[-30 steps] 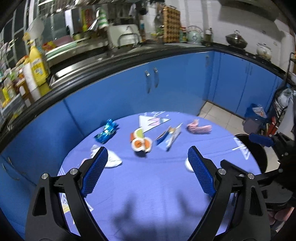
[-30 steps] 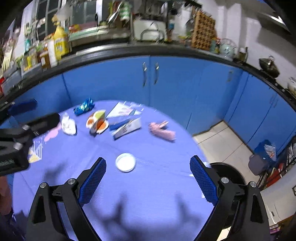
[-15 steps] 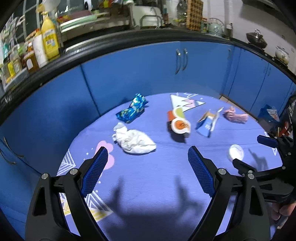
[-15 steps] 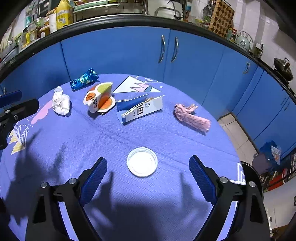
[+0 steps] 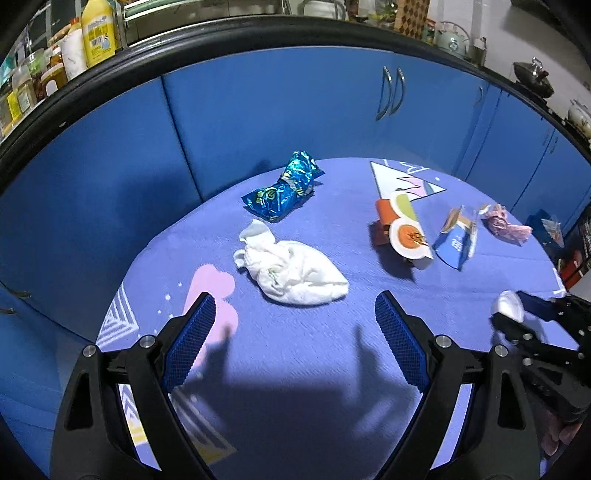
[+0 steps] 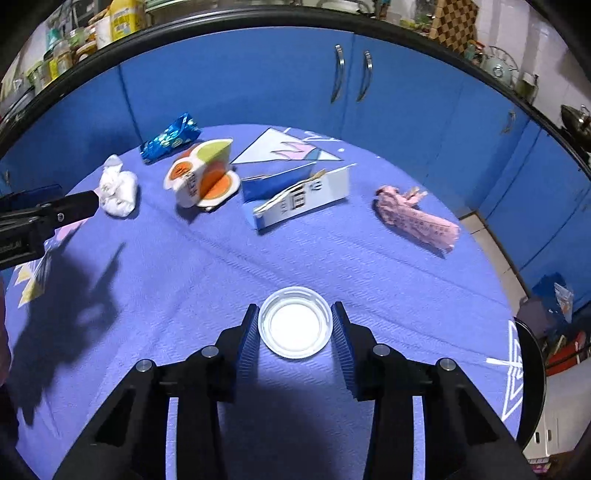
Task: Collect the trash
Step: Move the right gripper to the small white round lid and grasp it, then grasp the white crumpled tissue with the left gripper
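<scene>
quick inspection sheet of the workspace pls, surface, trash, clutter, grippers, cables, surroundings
surface: round table under a blue patterned cloth.
job's things: white tissue wad, blue foil wrapper, orange-white carton, blue-white box, pink wrapper, clear plastic lid, all lying apart.
clutter: nothing seen beyond the trash.
grippers: left gripper open, short of the tissue; right gripper jaws just closing, pads flanking the lid, contact unclear.
cables: nothing seen.
surroundings: blue cabinets, bottles on the counter.
</scene>
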### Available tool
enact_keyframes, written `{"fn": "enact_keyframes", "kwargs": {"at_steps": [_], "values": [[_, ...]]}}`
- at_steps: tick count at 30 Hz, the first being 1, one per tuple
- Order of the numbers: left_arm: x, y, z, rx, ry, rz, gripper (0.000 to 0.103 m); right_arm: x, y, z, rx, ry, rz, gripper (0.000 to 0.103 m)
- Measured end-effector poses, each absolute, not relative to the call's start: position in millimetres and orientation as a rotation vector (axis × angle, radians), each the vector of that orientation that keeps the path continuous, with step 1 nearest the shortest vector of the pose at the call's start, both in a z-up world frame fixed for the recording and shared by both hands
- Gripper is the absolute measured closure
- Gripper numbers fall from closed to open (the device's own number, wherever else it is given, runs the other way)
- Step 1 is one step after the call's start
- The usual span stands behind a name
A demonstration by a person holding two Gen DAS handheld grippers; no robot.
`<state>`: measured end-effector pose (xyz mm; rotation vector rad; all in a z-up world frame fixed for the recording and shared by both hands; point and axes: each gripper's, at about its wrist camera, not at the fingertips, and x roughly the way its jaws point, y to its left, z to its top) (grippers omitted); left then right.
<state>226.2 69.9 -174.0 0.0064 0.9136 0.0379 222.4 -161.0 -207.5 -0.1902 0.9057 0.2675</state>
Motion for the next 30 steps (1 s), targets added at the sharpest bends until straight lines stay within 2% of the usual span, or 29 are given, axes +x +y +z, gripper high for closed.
{"fn": "enact_keyframes", "kwargs": {"at_steps": [14,20,21,24,30], "values": [[264,77,-199,0.025,0.967,0.058,0.017,227,-171,-191,-0.166,0.858,0.234,0.064],[268,80,-208,-0.007,0.985,0.018,0.031,228,-173,-187,-0.15,0.862,0.241,0.064],[268,79,-208,-0.012,0.985,-0.001,0.04,227,-172,-187,-0.154,0.86,0.241,0.064],[264,77,-204,-0.001,0.978,-0.012,0.056,225,-171,-186,-0.164,0.856,0.243,0.064],[258,79,-200,-0.022,0.989,-0.013,0.066,217,-175,-179,-0.166,0.841,0.24,0.064]]}}
